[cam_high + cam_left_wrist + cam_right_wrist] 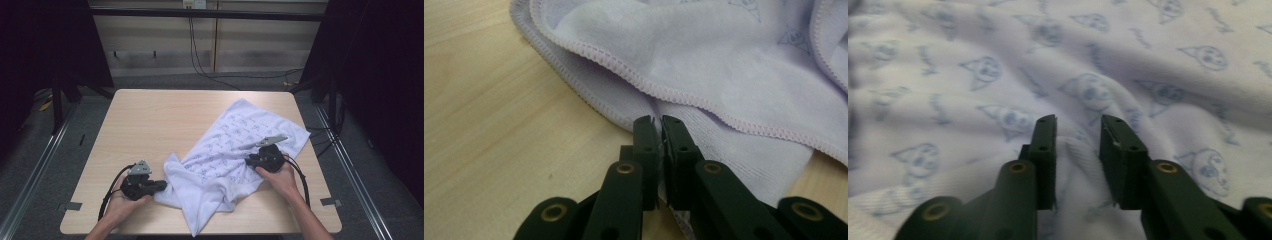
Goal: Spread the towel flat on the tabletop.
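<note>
The left gripper (pixel 659 122) has its jaws pinched together on a stitched edge of the white printed cloth (pixel 235 150), at the cloth's near-left corner. The right gripper (pixel 1078 125) rests on the cloth's right side with its jaws parted, a ridge of fabric lying between them. The cloth sprawls rumpled across the right half of the wooden table (pixel 150 120), reaching from the far right toward the near edge.
</note>
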### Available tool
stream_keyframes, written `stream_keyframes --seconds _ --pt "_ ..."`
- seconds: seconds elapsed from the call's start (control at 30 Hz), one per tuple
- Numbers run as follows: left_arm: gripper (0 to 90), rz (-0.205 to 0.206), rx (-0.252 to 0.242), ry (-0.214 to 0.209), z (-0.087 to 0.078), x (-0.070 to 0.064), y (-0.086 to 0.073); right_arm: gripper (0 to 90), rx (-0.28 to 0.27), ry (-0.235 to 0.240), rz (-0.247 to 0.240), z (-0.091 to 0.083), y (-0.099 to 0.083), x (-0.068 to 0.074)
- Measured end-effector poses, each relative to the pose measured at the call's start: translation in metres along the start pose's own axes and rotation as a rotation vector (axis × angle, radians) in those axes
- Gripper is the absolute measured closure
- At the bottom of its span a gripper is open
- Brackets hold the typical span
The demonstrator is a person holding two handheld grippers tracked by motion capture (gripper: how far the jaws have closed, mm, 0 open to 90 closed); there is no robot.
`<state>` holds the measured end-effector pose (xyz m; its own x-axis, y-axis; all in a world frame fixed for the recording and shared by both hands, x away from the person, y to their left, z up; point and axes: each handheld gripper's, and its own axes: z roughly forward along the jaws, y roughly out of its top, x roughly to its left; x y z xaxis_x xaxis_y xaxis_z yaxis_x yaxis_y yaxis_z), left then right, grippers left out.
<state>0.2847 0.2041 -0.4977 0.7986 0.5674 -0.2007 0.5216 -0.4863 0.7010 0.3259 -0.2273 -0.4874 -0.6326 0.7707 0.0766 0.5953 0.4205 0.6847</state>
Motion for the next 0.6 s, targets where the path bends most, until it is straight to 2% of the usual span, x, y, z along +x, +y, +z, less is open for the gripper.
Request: stream_keyframes --seconds 0.03,0.13,0.2,0.27,0.33,0.37,0.43,0.5,0.57,0.6 --pt "86.4 0.0 0.003 -0.003 -0.001 -0.001 -0.001 63.6 -0.007 0.01 -0.008 -0.005 0.001 0.005" --pt "86.4 -0.037 -0.024 -0.007 -0.004 0.003 -0.002 63.9 -0.098 0.097 -0.004 -0.028 0.002 0.03" --pt "86.4 -0.066 -0.043 -0.014 -0.004 0.007 -0.001 65.3 -0.126 0.149 -0.028 -0.038 0.004 0.051" --pt "86.4 -0.072 -0.046 -0.008 -0.002 0.009 0.003 67.0 -0.144 0.204 -0.06 -0.041 0.006 0.072" --pt "86.4 -0.082 -0.053 -0.003 0.001 0.01 0.006 68.6 -0.153 0.272 -0.088 -0.038 0.009 0.095" --pt "86.4 -0.082 -0.054 -0.004 0.003 0.01 0.007 69.7 -0.152 0.29 -0.106 -0.034 0.011 0.104" --pt "86.3 -0.08 -0.054 0.003 0.005 0.01 0.009 69.8 -0.152 0.314 -0.13 -0.029 0.016 0.119" --pt "86.3 -0.079 -0.046 0.009 0.007 0.011 0.009 71.1 -0.148 0.361 -0.164 -0.022 0.023 0.133" --pt "86.2 -0.085 -0.042 0.012 0.008 0.013 0.008 71.1 -0.148 0.387 -0.172 -0.017 0.027 0.143" --pt "86.1 -0.091 -0.044 0.017 0.008 0.014 0.007 71.1 -0.144 0.421 -0.172 -0.013 0.028 0.148"
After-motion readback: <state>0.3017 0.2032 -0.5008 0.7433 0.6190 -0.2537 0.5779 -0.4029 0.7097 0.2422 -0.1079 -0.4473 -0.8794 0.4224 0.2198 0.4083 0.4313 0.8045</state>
